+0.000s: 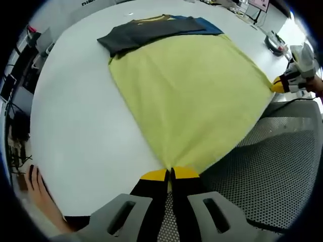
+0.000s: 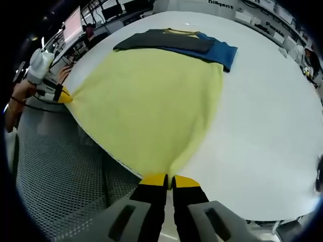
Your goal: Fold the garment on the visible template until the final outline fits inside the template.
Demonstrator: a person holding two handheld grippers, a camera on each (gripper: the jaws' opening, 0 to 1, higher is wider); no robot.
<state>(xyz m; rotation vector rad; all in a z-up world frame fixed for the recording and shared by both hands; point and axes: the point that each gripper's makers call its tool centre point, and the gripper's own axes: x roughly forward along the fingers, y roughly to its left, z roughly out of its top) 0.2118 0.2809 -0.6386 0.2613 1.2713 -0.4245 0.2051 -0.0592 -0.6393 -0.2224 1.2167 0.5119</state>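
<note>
Left gripper (image 1: 170, 174) clamped tight on one near corner of the yellow-green garment (image 1: 186, 96), yellow-tipped jaws pressed together with fabric pinched between them, at the edge of the white table (image 1: 75, 131). Right gripper (image 2: 169, 180) likewise closed on the other near corner of the same garment (image 2: 146, 101), jaws together, cloth gathered into a point at the tips. Each gripper also seen far off in the other's view: right one at the garment's far corner (image 1: 280, 84) in the left gripper view, left one at the opposite corner (image 2: 63, 96) in the right gripper view, both pinching the hem. Garment spread flat between the two corners, mostly on the white table, near edge reaching the table's edge. At the far end, partly covering the garment's top, a folded dark grey garment (image 1: 146, 33) lying over a blue one (image 1: 209, 25); same stack in the right gripper view, grey (image 2: 166, 41) on blue (image 2: 219, 53). No container anywhere on the table. Black mesh surface (image 1: 272, 166) just beside the table edge, below the held hem. Bare hand (image 1: 38, 189) resting at the table's edge in the left gripper view.
</note>
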